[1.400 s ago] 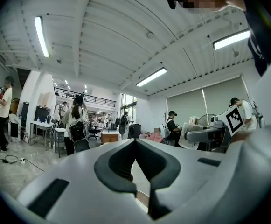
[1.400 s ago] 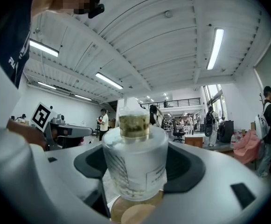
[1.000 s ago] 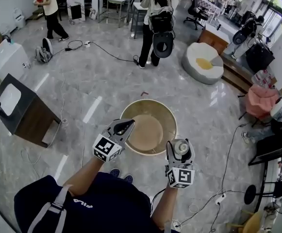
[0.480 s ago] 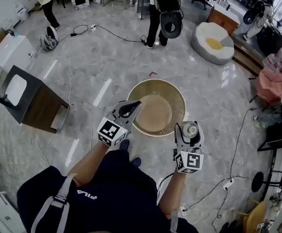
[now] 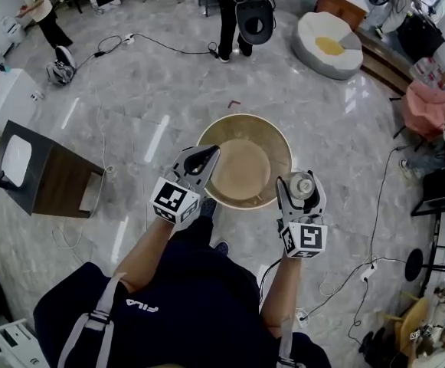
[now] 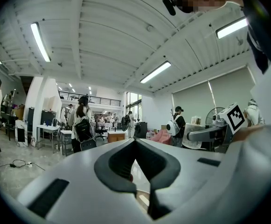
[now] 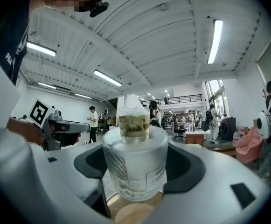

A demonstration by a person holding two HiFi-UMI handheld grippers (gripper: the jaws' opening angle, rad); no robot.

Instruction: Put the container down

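Note:
A frosted glass container (image 7: 134,164) with a brownish stopper stands upright between the jaws of my right gripper (image 7: 135,171), which is shut on it. In the head view the right gripper (image 5: 302,185) holds the container (image 5: 302,182) just off the right rim of a round wooden table (image 5: 216,129) with a raised edge. My left gripper (image 5: 201,159) hovers over the table's left rim. In the left gripper view the left gripper (image 6: 137,171) is shut, its dark pads (image 6: 119,169) meeting with nothing between them.
A dark brown side cabinet (image 5: 50,182) stands to the left on the marble floor. Cables (image 5: 352,282) trail on the floor at right. A person with a backpack (image 5: 245,6) stands beyond the table, near a white beanbag (image 5: 328,44).
The head view has shifted. The right gripper, still holding the container, has come slightly closer to the table's right rim. The left gripper stays shut at the left rim.

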